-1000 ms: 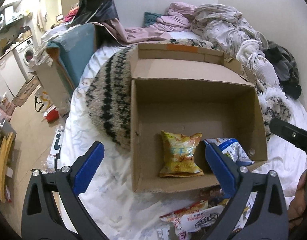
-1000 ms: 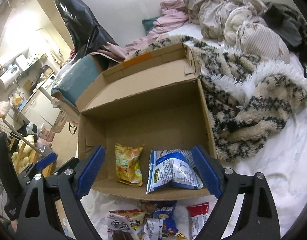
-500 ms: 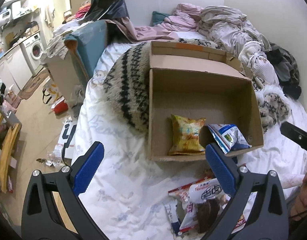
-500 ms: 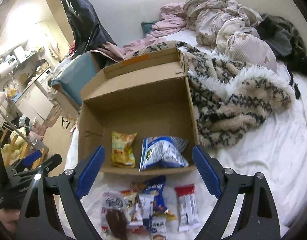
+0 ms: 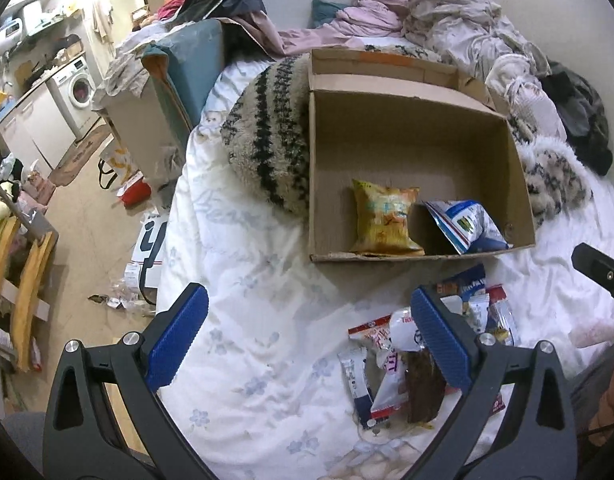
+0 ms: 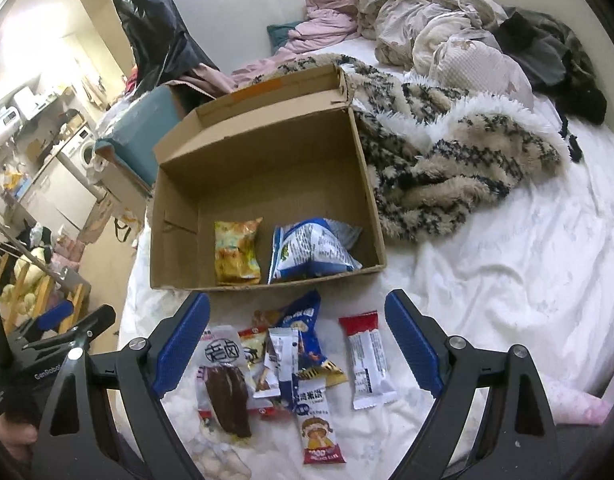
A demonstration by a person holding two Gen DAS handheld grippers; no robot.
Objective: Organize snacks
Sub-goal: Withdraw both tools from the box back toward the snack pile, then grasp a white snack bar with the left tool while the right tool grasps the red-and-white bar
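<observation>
Snacks first: a loose pile of packets (image 6: pixel 291 364) lies on the white bed sheet (image 6: pixel 487 280), just in front of the cardboard box (image 6: pixel 267 184). In the pile you have a dark brown bar in clear wrap (image 6: pixel 227 404), a blue bag (image 6: pixel 305 332), a red-topped white packet (image 6: pixel 369 360) a little apart on the right side, and a packet with a cartoon child (image 6: pixel 319 428) nearest you. Several overlap; small print is not readable.

Inside the box, against its near wall: a yellow bag (image 6: pixel 235 254) lying flat, and right beside it a blue-and-white bag (image 6: pixel 311 252), puffed up and tilted. The rest of the box floor is bare cardboard. The back flap stands open.

Your right claw (image 6: pixel 295 344) hangs over the pile, jaws wide apart, nothing between the pads, not touching any packet. Your left claw (image 5: pixel 307 336) is also spread wide and holds nothing; it sits over bare sheet left of the pile, its right finger (image 5: pixel 439 336) overlapping the pile's edge in the left wrist view.

Outward: a fuzzy patterned blanket (image 6: pixel 447 160) is bunched against the box's right side and behind it, crumpled laundry (image 6: pixel 427 12) at the head of the bed. Past the bed's left edge are the floor, a teal cushion (image 5: pixel 187 64) and a washing machine (image 5: pixel 79 88).
</observation>
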